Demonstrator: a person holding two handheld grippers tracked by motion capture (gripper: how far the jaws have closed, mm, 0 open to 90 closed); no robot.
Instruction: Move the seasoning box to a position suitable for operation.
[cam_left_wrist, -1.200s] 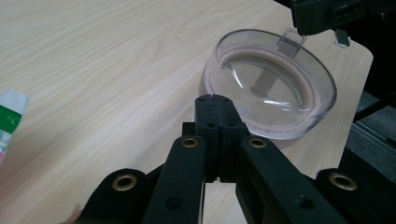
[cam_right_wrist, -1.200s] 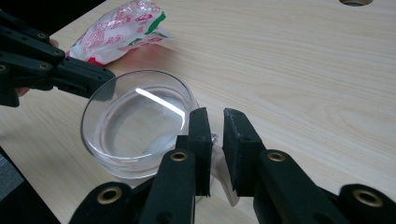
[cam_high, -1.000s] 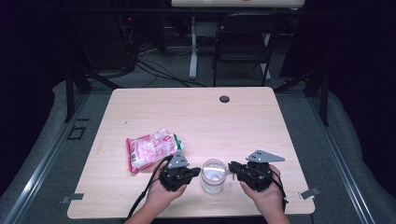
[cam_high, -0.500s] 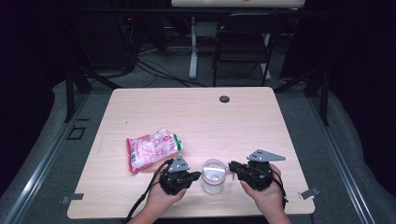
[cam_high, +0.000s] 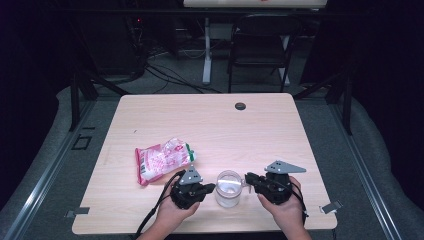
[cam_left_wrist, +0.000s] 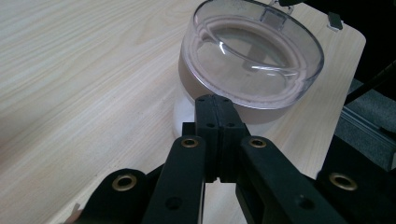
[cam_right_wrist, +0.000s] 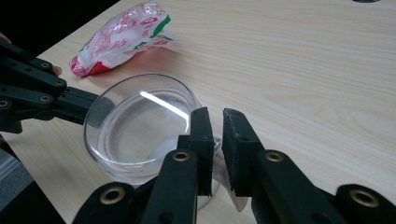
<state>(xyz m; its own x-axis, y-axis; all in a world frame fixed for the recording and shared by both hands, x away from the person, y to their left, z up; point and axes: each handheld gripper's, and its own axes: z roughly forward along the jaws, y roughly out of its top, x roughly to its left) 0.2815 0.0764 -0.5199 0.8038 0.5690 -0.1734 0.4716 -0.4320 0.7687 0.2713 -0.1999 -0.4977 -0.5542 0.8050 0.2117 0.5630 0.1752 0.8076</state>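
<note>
A clear round jar (cam_high: 228, 187) with a see-through lid (cam_left_wrist: 252, 51) stands near the table's front edge, between my two grippers. My left gripper (cam_high: 212, 187) is shut with nothing in it. Its tips (cam_left_wrist: 215, 105) rest against the jar's side just under the lid's rim. My right gripper (cam_high: 246, 178) comes in from the other side. Its jaws (cam_right_wrist: 215, 121) stand nearly closed, pressing on a clear tab (cam_right_wrist: 218, 151) at the jar's rim. The same tab (cam_left_wrist: 273, 16) shows at the lid's far edge in the left gripper view.
A pink and white snack bag (cam_high: 162, 159) with a green corner lies left of and behind the jar, also seen as the bag (cam_right_wrist: 123, 32). A dark cable hole (cam_high: 240, 106) sits near the table's far edge. A chair (cam_high: 260, 45) stands beyond the table.
</note>
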